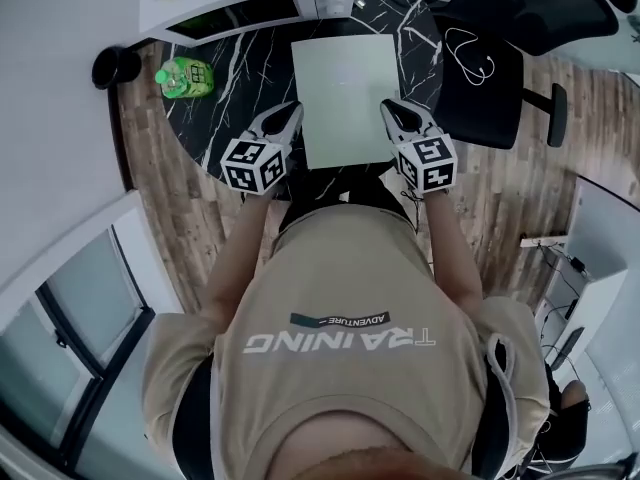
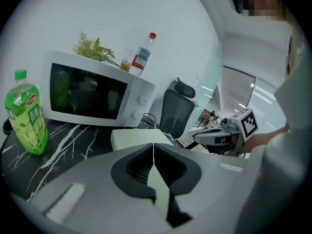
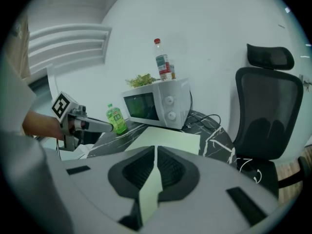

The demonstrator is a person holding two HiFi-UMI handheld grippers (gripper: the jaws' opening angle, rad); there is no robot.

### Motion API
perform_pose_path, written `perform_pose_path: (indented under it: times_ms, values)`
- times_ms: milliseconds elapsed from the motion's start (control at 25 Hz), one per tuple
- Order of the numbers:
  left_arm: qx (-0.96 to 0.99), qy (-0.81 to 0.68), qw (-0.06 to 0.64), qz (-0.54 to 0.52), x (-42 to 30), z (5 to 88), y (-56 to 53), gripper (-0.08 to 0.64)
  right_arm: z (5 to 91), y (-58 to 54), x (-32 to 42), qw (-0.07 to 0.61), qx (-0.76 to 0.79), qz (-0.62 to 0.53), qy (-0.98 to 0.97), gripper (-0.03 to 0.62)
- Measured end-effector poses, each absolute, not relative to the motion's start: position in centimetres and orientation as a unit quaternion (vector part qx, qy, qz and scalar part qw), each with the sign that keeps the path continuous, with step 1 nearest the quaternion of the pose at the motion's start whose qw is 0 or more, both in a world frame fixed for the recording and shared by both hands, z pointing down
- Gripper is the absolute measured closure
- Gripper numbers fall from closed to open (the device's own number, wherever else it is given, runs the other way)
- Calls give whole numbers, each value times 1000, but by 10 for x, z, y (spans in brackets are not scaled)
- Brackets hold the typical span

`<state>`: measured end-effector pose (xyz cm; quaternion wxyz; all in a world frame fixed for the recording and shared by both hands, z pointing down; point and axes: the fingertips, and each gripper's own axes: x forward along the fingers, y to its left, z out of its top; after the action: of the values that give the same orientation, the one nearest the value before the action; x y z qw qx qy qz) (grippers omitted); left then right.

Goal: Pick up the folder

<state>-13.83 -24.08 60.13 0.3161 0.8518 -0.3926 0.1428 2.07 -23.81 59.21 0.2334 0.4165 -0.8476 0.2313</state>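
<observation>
table (image 1: 235, 88): black stone look, shiny | folder (image 1: 345, 93): pale, smooth, matt | bottle (image 1: 185, 78): green shiny plastic | microwave (image 2: 95, 89): white, smooth, dark shiny door | floor (image 1: 165, 208): wood boards | chair (image 3: 268, 113): black net cloth

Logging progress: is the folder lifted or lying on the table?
Lying: the folder rests flat on the table, nothing gripping it.

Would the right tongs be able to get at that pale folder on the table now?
Probably yes: the right tongs are at the right edge of the folder, nothing between. They are shut, so they would have to open first.
</observation>
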Motion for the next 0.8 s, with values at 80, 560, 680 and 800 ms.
perform_pose_path:
  times_ms: [80,560,680,800]
  values:
    - [841,-399,335,147,-143,615,-242,552,605,-244,27,237,422,243,-841,582]
    - [769,-393,485,138,-165,683,-259,359,686,-250,79,251,443,388,-769,397]
    - [769,-382,491,147,-159,688,-264,357,690,-255,80,247,433,403,-768,396]
    - [765,-360,507,166,-151,698,-258,348,702,-257,75,254,411,430,-763,393]
